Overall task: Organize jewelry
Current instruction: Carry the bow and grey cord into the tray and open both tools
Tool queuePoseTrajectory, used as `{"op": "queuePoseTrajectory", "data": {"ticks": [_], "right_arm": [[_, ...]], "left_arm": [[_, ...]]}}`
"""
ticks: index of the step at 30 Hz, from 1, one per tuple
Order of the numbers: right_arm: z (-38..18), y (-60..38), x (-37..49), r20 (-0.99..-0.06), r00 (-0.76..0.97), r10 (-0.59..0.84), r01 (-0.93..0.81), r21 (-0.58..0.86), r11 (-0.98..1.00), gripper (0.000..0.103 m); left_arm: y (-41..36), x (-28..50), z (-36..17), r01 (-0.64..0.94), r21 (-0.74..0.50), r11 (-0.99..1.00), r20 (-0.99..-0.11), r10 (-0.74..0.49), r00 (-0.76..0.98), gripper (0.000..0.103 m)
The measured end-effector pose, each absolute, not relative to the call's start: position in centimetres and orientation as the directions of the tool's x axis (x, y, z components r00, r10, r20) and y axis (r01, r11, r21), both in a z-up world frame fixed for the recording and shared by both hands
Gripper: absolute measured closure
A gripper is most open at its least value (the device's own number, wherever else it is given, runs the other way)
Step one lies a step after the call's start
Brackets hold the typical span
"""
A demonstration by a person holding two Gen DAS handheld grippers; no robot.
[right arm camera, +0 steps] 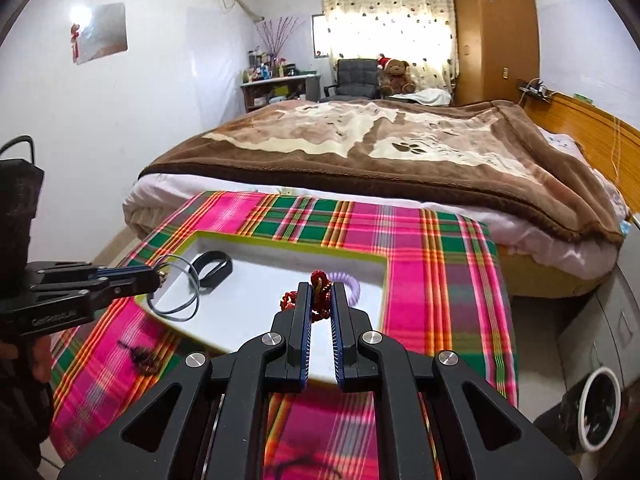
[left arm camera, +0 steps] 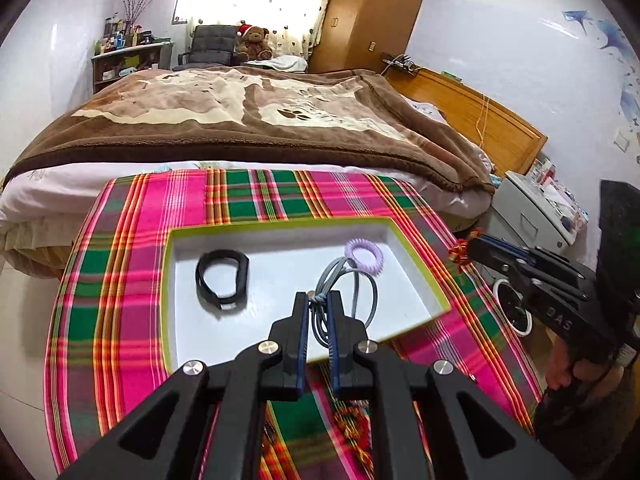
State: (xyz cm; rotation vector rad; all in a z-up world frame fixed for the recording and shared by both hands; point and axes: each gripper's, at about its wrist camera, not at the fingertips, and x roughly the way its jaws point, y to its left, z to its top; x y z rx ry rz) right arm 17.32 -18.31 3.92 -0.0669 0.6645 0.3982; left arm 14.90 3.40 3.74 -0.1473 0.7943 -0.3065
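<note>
My left gripper (left arm camera: 317,298) is shut on a grey cord necklace (left arm camera: 360,300), whose loops hang over the white tray (left arm camera: 280,222) with a lime rim. In the tray lie a black bracelet (left arm camera: 222,280) and a purple spiral hair tie (left arm camera: 364,256). My right gripper (right arm camera: 321,288) is shut on a red beaded bracelet (right arm camera: 320,280), held just above the tray's near side (right arm camera: 384,280). From the left wrist view, the right gripper (left arm camera: 470,246) hovers past the tray's right rim with the red beads (left arm camera: 458,254). A dark red-brown piece (right arm camera: 144,360) lies on the cloth.
A pink and green plaid cloth (left arm camera: 120,280) covers the table under the tray. Behind it is a bed with a brown blanket (left arm camera: 240,120). A grey cabinet (left arm camera: 532,208) and a white-rimmed bin (right arm camera: 600,404) stand to the right of the table.
</note>
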Motion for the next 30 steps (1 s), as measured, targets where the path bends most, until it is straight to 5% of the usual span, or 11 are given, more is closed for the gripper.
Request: {"op": "queuePoseTrajectory", "data": {"ticks": [30], "right_arm": [[-4.0, -11.5, 29.2, -0.792, 0.507, 0.34, -0.505, 0.047, 0.862, 0.093]], "left_arm": [[3.9, 20.8, -3.5, 0.118, -0.242, 0.963, -0.797, -0.267, 0.542, 0.094]]}}
